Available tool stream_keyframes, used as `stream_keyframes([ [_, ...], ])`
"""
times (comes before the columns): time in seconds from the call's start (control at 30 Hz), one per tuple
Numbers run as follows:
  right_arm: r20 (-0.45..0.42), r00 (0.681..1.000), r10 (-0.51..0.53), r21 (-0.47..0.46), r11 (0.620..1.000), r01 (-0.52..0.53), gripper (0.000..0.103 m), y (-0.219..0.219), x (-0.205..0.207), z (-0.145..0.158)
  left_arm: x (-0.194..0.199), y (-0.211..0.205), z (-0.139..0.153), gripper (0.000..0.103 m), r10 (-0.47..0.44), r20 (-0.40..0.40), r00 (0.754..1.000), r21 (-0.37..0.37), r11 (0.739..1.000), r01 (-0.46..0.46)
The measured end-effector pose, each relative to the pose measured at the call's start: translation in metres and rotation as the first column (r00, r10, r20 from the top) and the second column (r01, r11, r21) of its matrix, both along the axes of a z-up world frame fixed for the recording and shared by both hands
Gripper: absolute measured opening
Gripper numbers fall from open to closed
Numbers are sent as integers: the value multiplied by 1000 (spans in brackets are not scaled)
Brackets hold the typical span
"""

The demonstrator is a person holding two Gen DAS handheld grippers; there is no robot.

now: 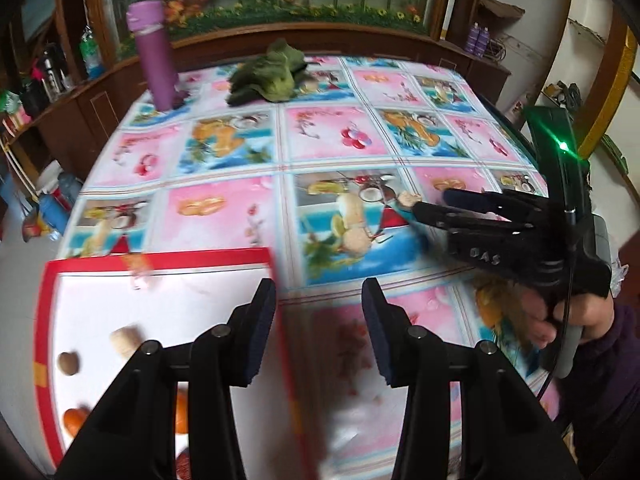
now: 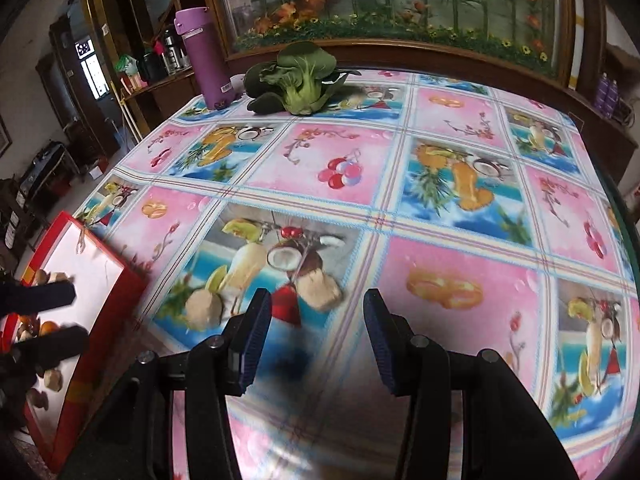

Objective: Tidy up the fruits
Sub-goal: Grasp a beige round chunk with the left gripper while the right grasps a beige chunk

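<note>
A white tray with a red rim (image 1: 160, 258) lies on the table at the lower left. It holds several small fruits: a brown round one (image 1: 69, 363), a tan piece (image 1: 126, 338) and orange ones (image 1: 76, 420). My left gripper (image 1: 320, 328) hangs open above the tray's right rim with nothing between its fingers. My right gripper (image 2: 318, 332) is open too and hovers empty over the patterned tablecloth. It also shows in the left wrist view as the right gripper (image 1: 430, 204), held by a hand (image 1: 560, 320). In the right wrist view, the left gripper (image 2: 80, 314) hovers over the tray (image 2: 104, 356).
A purple bottle (image 2: 210, 60) and a green leafy vegetable (image 2: 302, 76) stand at the table's far edge. The table (image 2: 460, 216) carries a fruit-print cloth. Wooden cabinets and a painted panel rise behind. The floor drops away left of the tray.
</note>
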State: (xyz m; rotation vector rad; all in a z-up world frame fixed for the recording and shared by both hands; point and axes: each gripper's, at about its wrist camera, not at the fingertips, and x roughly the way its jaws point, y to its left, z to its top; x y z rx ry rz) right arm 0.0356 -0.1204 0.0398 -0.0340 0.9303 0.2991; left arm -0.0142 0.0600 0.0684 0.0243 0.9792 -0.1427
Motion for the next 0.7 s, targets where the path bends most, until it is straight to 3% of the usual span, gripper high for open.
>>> stream_keyframes([
  [0.07,-13,1000,4,-24,1000,-4,47,3,6,-5,5,-9,-4,46,-1,-9,1000,5,1000,1],
  [0.23,-28,1000,1,-22,1000,-2,24,1,10,-13,18,-23,-16,46,-9,-38,999,22,1000,10],
  [0.7,-82,993,-87,139,985,98,25,-36,6,5,53,-50,-48,46,40,-94,995,54,998,-35],
])
